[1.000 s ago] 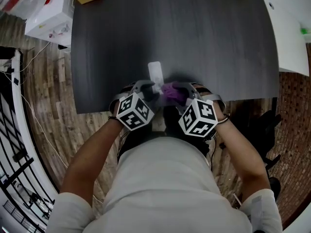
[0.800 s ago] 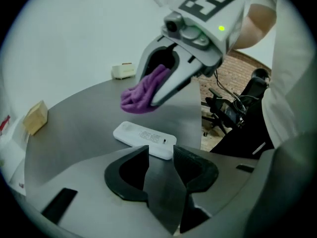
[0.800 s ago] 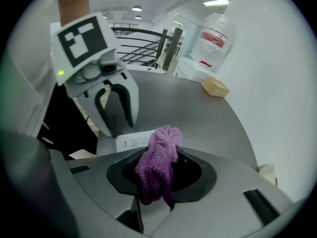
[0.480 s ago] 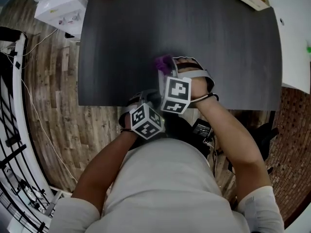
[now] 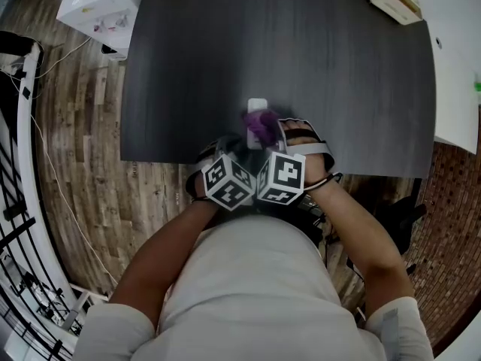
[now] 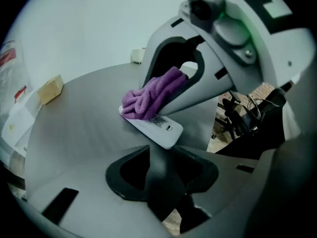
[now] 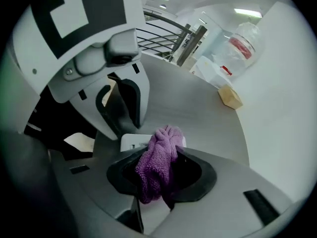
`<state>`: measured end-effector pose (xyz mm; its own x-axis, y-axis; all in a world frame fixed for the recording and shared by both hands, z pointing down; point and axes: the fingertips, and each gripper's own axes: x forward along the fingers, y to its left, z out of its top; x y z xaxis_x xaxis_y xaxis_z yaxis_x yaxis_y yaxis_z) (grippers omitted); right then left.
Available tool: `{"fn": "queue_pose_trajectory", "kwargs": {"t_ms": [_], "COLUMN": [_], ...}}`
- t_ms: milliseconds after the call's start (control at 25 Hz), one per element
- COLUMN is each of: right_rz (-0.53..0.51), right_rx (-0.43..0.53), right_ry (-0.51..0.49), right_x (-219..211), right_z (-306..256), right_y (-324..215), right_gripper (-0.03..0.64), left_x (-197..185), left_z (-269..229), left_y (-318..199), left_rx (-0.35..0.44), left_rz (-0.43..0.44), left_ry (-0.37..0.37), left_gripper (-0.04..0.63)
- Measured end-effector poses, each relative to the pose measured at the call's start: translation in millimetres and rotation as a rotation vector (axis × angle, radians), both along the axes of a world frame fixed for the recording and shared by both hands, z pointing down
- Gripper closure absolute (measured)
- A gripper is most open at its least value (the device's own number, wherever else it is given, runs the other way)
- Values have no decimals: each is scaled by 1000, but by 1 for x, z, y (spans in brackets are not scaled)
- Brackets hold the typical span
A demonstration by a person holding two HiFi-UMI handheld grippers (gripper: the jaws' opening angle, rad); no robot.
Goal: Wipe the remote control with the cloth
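The white remote control (image 5: 257, 107) lies lengthwise near the front edge of the dark table (image 5: 338, 74). Its near end (image 6: 166, 135) sits between the jaws of my left gripper (image 5: 240, 147), which is shut on it. The remote looks tilted a little off the tabletop. A bunched purple cloth (image 5: 261, 125) is pinched in my right gripper (image 5: 267, 132), which is shut on it. The cloth (image 6: 151, 97) presses on the far part of the remote. In the right gripper view the cloth (image 7: 158, 165) fills the jaws, with the remote (image 7: 132, 142) just beyond.
A wooden block (image 7: 230, 97) and a plastic bottle (image 7: 242, 46) stand at the table's far side. White boxes (image 5: 98, 10) sit off the far left corner, and a beige box (image 5: 397, 0) lies at the far right. The table's front edge (image 5: 173, 159) runs just under my hands.
The right gripper carried the cloth away from me along the remote, then back toward me. The left gripper drew nearer to my body. The two marker cubes now sit side by side.
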<state>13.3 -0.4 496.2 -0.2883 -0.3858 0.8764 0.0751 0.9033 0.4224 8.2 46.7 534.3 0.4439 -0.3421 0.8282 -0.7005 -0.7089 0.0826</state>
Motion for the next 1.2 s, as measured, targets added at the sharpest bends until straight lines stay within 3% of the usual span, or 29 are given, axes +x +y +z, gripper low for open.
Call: {"fn": "queue_pose_trajectory", "kwargs": {"t_ms": [360,680,840,920,1000,1200], "right_rz": [-60,120,153,149,147,236], "right_rx": [-85,-310,-418,-414,-350,-267], "right_ry": [-41,-169,-216,-223,-209,-200], "right_x": [9,12,16,18,21,23], "right_z": [-1,-2,-10,-19,-28,-32], "right_y": [52,71,73,65,45,-17], "right_gripper": [488,486,486,488,488,486], "left_x": [0,0,2,-3,-7,16], "left_z": [1,1,1,-2,-10,-41], "left_y": [-1,-3,-3,-2,-1,11], "left_rx": [-9,-6,7,16,37,116], "left_rz": [-31,-53,-58,-77,-85,1], "left_ry": [9,17,27,34,39,68], "left_gripper": [448,453,454,456,463,472]}}
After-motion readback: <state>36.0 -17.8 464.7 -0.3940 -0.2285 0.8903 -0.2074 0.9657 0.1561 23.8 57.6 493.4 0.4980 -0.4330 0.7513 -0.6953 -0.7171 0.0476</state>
